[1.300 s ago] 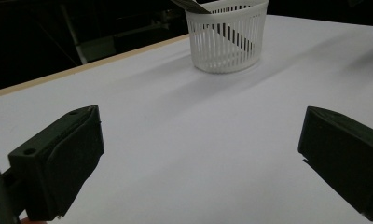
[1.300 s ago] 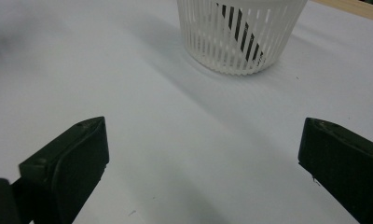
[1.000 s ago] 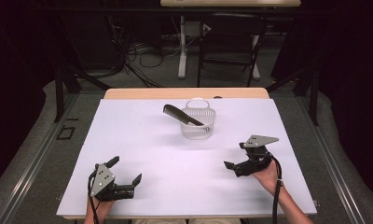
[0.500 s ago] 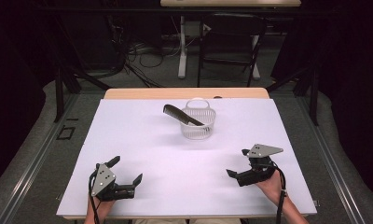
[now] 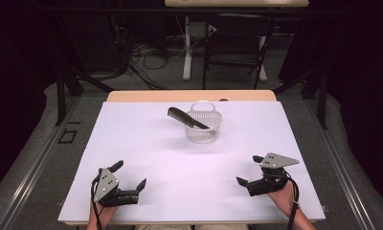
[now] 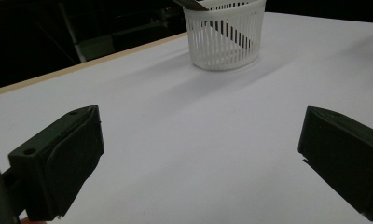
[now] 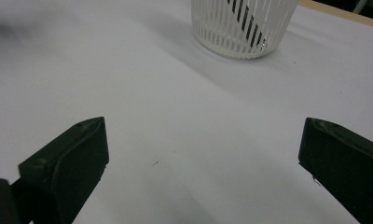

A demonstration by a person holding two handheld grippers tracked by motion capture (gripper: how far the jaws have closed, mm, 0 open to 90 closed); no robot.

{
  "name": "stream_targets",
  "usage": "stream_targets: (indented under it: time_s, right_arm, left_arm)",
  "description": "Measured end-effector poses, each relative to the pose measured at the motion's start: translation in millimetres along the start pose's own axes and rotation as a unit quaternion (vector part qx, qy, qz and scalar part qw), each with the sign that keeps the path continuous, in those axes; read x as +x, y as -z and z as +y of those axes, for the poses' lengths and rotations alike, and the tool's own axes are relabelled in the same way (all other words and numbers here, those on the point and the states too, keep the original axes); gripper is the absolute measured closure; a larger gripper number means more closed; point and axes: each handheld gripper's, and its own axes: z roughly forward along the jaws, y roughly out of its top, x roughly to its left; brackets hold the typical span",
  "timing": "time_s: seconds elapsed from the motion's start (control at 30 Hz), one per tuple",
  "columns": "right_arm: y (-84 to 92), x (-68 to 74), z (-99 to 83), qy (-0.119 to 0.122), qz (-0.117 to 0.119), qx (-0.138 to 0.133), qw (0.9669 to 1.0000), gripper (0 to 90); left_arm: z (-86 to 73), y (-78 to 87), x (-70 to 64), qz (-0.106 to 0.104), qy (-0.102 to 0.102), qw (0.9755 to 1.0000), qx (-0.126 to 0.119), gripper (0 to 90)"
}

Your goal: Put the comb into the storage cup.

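Two tongs rest low at the near edge of the bench [image 5: 146, 139], each held by a hand coming over that edge: the left tongs [image 5: 130, 178] by the near left corner, the right tongs [image 5: 247, 171] by the near right corner, both with jaws spread wide, gripping nothing and pointing inward toward the middle. Farther off, near the middle of the far edge, a white slatted basket [image 5: 203, 129] stands upright. Its load, a black comb [image 5: 187, 117], leans inside it, the upper end jutting over the rim toward the far left corner.
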Motion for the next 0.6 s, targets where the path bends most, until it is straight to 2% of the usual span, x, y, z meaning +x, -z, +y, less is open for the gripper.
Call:
stream_targets:
  time_s: [0.6]
  right_arm:
    - [15.9, 9.6, -14.6, 0.019, -0.017, -0.034, 0.9991, 0.9]
  left_arm:
    - [-0.8, 0.3, 0.6, 0.000, 0.001, 1.0000, 0.003, 0.3]
